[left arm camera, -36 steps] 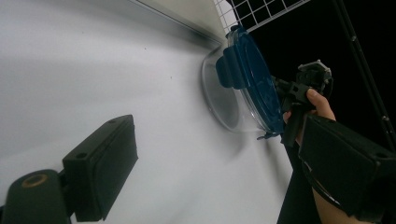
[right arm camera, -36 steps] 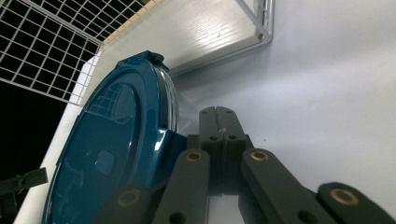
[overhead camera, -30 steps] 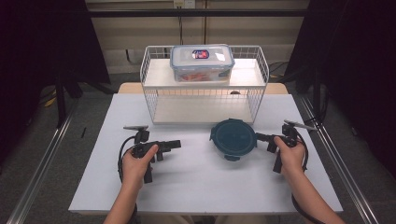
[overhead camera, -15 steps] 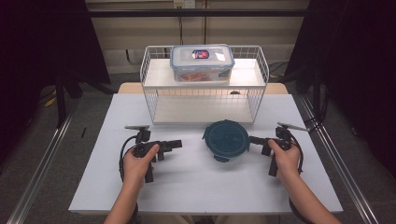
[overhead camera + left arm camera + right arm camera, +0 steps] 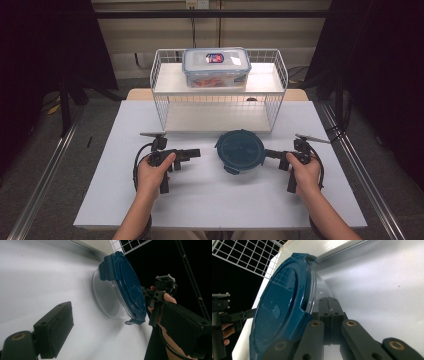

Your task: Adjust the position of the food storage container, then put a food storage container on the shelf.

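A round clear container with a dark blue clip lid (image 5: 240, 151) (image 5: 127, 287) (image 5: 282, 315) stands on the white table (image 5: 210, 200), in front of the wire rack. My right gripper (image 5: 267, 152) (image 5: 329, 302) lies level on the container's right. Its jaws are shut together with nothing between them, and the tips rest against the clear wall under the lid rim. My left gripper (image 5: 192, 153) (image 5: 117, 322) lies level to the container's left, a short gap away. It points at the container and its jaws stand open and empty.
A white wire rack (image 5: 220, 102) stands at the back of the table. On its upper shelf sits a rectangular clear box with a blue lid (image 5: 216, 66). Bare table lies in front of both hands. Dark curtains flank both sides.
The right gripper and the container have shifted a little to the left, toward the left gripper. The left hand has stayed put.
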A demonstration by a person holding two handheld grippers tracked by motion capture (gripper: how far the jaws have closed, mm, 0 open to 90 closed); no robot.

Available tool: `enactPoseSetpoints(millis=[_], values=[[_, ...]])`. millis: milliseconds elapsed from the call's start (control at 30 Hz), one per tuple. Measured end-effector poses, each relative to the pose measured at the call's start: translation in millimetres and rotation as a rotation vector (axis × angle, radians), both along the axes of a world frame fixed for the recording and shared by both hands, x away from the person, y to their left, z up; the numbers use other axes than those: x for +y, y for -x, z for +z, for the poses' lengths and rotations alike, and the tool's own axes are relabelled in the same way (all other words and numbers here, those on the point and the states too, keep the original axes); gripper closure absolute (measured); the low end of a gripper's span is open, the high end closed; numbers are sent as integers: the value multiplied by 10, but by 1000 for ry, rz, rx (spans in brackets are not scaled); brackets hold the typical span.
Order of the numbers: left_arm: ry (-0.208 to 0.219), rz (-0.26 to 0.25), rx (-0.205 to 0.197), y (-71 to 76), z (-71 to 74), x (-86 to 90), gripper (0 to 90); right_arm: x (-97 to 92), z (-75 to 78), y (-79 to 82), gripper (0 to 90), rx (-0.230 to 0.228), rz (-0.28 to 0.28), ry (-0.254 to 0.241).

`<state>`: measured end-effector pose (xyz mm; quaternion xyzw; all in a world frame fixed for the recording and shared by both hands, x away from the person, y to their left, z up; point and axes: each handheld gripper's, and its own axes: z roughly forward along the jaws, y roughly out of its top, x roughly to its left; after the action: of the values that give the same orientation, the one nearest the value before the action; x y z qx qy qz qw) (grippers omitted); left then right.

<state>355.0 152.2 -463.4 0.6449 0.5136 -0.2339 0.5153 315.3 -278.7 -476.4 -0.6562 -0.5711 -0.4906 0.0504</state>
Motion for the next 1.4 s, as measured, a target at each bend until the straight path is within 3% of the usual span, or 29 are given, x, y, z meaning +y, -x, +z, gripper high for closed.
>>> enactPoseSetpoints(millis=[33,167,400,467,533,700,933,1100,1233,1400], values=[[6,8,10,2,1,6,113,7,7,-7,900,-3,-4,11],[5,15,-14,-14,30,40,113,6,-4,-41,900,9,-18,21],[9,27,5,-36,-6,92,113,-79,-3,-113,897,-4,-52,42],[-10,18,-17,-33,-22,137,113,-96,12,-145,897,-5,-56,38],[-1,35,8,-3,-17,145,113,-104,27,-178,898,-13,-60,41],[-1,41,2,37,-11,183,112,-99,22,-243,897,-7,-54,30],[-3,57,22,59,-85,215,112,-89,28,-316,898,-12,-46,22],[-4,58,18,74,-50,236,111,15,36,-331,898,-18,-8,12],[-2,54,9,75,-17,229,108,80,30,-323,900,-29,19,37],[-1,51,10,93,-2,204,108,70,-2,-312,900,-27,14,3]])
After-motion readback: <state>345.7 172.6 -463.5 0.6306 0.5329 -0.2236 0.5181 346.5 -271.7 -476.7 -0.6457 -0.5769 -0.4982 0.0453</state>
